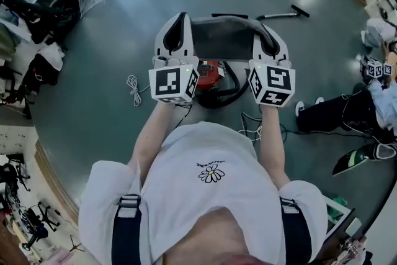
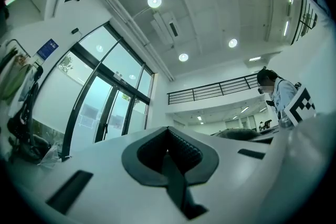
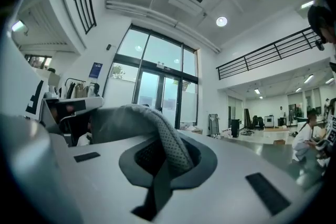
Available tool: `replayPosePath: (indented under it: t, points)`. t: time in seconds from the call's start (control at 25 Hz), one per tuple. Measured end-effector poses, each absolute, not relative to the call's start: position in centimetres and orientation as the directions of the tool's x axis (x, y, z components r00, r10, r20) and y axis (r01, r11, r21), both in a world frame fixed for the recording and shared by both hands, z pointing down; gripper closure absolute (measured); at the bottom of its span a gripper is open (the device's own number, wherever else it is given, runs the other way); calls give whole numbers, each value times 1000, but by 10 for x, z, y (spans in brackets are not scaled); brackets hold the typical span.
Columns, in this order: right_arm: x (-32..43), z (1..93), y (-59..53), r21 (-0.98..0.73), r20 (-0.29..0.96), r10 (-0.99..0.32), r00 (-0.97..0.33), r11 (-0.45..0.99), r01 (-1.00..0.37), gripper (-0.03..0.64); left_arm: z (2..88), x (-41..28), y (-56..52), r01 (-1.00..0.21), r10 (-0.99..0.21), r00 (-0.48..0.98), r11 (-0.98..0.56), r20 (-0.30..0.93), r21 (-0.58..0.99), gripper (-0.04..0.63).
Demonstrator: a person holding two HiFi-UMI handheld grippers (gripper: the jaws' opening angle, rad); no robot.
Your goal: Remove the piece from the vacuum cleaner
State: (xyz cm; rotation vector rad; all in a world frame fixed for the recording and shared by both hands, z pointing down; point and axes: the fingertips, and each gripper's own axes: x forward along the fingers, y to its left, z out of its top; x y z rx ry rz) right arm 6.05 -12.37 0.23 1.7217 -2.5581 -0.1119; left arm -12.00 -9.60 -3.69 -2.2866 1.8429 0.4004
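The grey piece (image 1: 223, 39) hangs between the two grippers, in front of the person's chest, as a broad dark sheet with a dotted texture. In the head view it lies just beyond the red vacuum cleaner (image 1: 211, 74), which sits on the floor with its black hose (image 1: 231, 94) looped to its right and near side.

The right gripper (image 1: 265, 34) is clenched on the piece's right edge. In the right gripper view the dotted grey material (image 3: 167, 139) bends down into the closed jaws of the right gripper (image 3: 160, 165).

The left gripper (image 1: 178, 25) sits just beside the piece's left edge. In its own view the jaws of the left gripper (image 2: 170, 152) are pressed together with nothing between them.

A white cord (image 1: 134, 89) lies coiled on the floor to the left. A black wand (image 1: 280, 14) lies farther off. A seated person (image 1: 347, 110) is at the right edge.
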Motion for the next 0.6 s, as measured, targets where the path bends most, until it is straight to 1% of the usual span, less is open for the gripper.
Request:
replayPosePath:
  t: [0.2,0.6]
  points:
    - [70,2,-126,98,18,-936,-351,351,-931,595,-21,-113,-103,-971,-939,209,-233,-272,58,594]
    - [50,6,-129,103,31,-936,-349,351,-931,594,-22,-135,-109,-968,-937,213,-241,-278,71,594]
